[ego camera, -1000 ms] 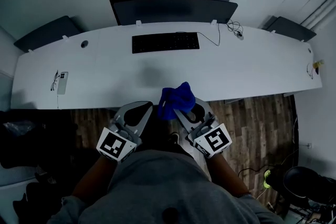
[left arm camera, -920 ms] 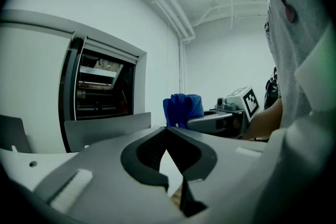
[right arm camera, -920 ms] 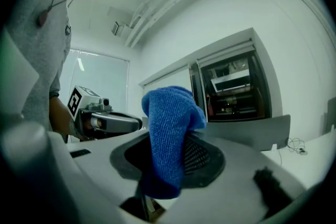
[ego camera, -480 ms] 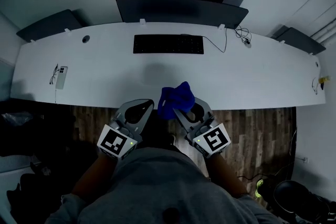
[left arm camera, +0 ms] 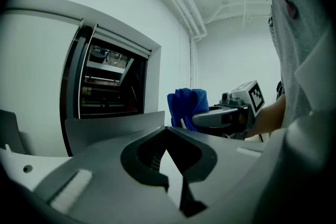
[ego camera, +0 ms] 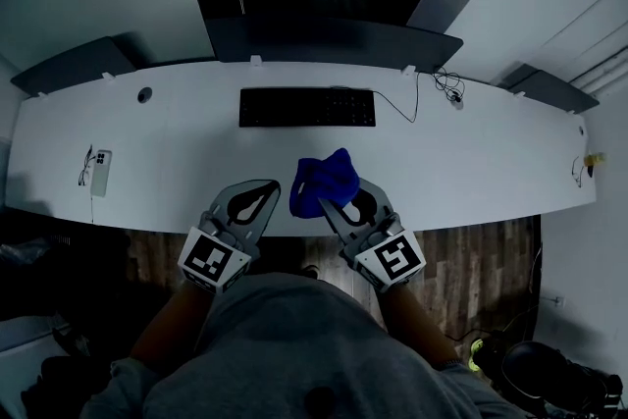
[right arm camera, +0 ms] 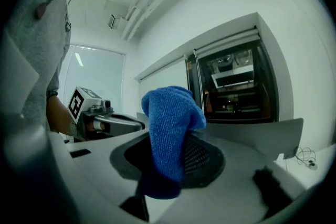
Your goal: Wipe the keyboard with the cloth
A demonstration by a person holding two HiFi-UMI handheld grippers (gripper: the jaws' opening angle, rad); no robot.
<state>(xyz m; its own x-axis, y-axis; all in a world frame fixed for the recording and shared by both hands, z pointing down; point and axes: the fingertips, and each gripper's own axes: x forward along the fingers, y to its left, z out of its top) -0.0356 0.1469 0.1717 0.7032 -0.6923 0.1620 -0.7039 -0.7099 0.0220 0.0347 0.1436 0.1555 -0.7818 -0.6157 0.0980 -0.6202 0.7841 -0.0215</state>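
Note:
A black keyboard (ego camera: 307, 107) lies at the back middle of the white desk (ego camera: 471, 162), in front of a dark monitor (ego camera: 324, 39). My right gripper (ego camera: 332, 194) is shut on a bunched blue cloth (ego camera: 324, 180), held over the desk's front edge, well short of the keyboard. In the right gripper view the cloth (right arm camera: 169, 128) hangs over the jaws of this gripper (right arm camera: 176, 139). My left gripper (ego camera: 267, 190) sits beside it to the left, shut and empty; its tips meet (left arm camera: 166, 129). The left gripper view shows the cloth (left arm camera: 187, 105) and the right gripper (left arm camera: 226, 115).
A phone (ego camera: 98, 164) with a cable lies at the desk's left end. A thin cable (ego camera: 444, 85) runs from the keyboard to the back right. A round grommet hole (ego camera: 145, 94) is at the back left. Wooden floor (ego camera: 471, 260) shows below the desk edge.
Both grippers have come forward from over the floor to over the desk's front edge, with the cloth still held in the right one. The desk now sits lower and closer in view.

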